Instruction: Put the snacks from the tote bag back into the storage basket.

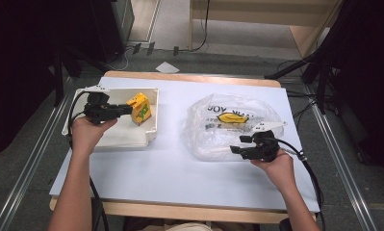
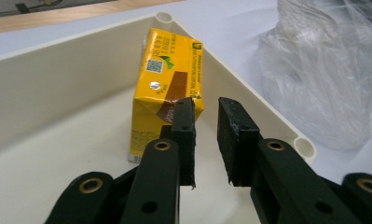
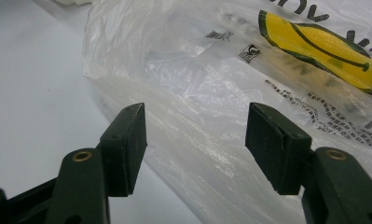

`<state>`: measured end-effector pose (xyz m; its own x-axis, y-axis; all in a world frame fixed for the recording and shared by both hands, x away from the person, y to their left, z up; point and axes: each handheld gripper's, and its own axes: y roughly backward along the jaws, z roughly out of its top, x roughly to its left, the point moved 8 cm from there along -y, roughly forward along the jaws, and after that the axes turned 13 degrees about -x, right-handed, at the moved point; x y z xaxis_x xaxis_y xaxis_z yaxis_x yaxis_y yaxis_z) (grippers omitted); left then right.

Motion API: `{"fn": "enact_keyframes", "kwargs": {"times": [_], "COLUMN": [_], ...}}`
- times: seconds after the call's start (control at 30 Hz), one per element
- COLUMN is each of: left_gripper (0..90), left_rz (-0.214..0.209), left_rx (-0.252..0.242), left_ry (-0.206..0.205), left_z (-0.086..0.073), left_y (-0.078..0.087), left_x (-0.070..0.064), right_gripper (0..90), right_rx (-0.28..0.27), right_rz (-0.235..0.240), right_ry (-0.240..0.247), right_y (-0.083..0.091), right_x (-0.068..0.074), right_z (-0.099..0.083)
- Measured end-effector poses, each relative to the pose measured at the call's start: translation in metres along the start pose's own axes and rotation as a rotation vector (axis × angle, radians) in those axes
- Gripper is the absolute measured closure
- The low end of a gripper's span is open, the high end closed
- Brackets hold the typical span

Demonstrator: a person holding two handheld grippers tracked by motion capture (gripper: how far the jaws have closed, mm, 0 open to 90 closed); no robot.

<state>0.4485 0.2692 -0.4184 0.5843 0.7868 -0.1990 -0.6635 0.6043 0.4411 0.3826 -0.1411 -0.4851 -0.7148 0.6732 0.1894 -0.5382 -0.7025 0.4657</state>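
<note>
Work looks barely begun: the juice carton (image 1: 140, 109) stands in the tray, the plastic bag (image 1: 228, 126) lies flat and unopened, and nothing is gripped yet. By my reading, the carton is to go into the bag, so grasping, lifting and bagging all remain.

Largest is the white table (image 1: 170, 168), smooth and matte. On its right half lies the bag, thin, clear, crinkled film with a yellow printed logo (image 3: 323, 49). At far left sits the tray (image 1: 151, 137), a cream rigid plastic box with straight walls. In its far right corner stands the carton, a small yellow waxed-card block with a foil straw hole on top.

Left gripper (image 2: 204, 119) has its 2 jaws narrowly parted, just beside the carton. Right gripper (image 3: 195, 135) stands wide at the bag's near edge, holding nothing.
</note>
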Motion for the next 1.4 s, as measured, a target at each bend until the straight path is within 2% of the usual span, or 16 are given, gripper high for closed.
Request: {"fn": "enact_keyframes", "kwargs": {"times": [0.03,0.23,0.33,0.5,0.67,0.73,0.87,0.9,1.13,1.17,1.4], "left_gripper": [82.7,90.0,90.0,90.0,90.0,90.0,90.0,90.0,90.0,90.0,90.0], "left_rz": [-0.002,-0.009,-0.024,-0.018,-0.028,-0.037,-0.025,-0.019,-0.024,-0.031,-0.007], "left_rx": [0.003,0.02,0.013,0.038,0.019,0.013,0.035,0.051,0.054,0.055,0.061], "left_ry": [-0.006,-0.012,-0.004,-0.033,-0.032,-0.018,-0.013,-0.026,-0.03,-0.015,-0.007], "left_z": [-0.001,-0.011,-0.013,-0.021,-0.021,-0.023,-0.032,-0.035,-0.04,-0.041,-0.046], "left_y": [0.0,-0.001,-0.003,-0.008,-0.011,-0.012,-0.017,-0.02,-0.025,-0.026,-0.033], "left_x": [-0.001,-0.003,-0.006,-0.008,-0.011,-0.011,-0.009,-0.008,-0.009,-0.008,-0.002], "right_gripper": [39.5,39.7,39.6,39.7,39.8,39.8,39.9,40.0,40.0,40.0,40.2], "right_rx": [0.0,-0.002,-0.002,-0.002,0.0,0.0,0.002,0.003,0.007,0.007,0.012], "right_rz": [0.001,0.005,0.004,0.004,0.003,0.003,0.003,0.005,0.004,0.003,0.005], "right_ry": [0.0,0.004,0.006,0.008,0.006,0.009,0.005,0.01,0.009,0.009,0.009], "right_y": [0.0,-0.001,-0.001,-0.001,-0.002,-0.002,-0.002,-0.002,-0.003,-0.003,-0.004], "right_x": [0.0,0.0,0.0,0.0,0.0,0.0,0.0,0.001,0.0,0.0,0.001], "right_z": [0.0,0.001,0.001,0.001,0.001,0.001,0.001,0.0,0.0,0.0,-0.001]}}
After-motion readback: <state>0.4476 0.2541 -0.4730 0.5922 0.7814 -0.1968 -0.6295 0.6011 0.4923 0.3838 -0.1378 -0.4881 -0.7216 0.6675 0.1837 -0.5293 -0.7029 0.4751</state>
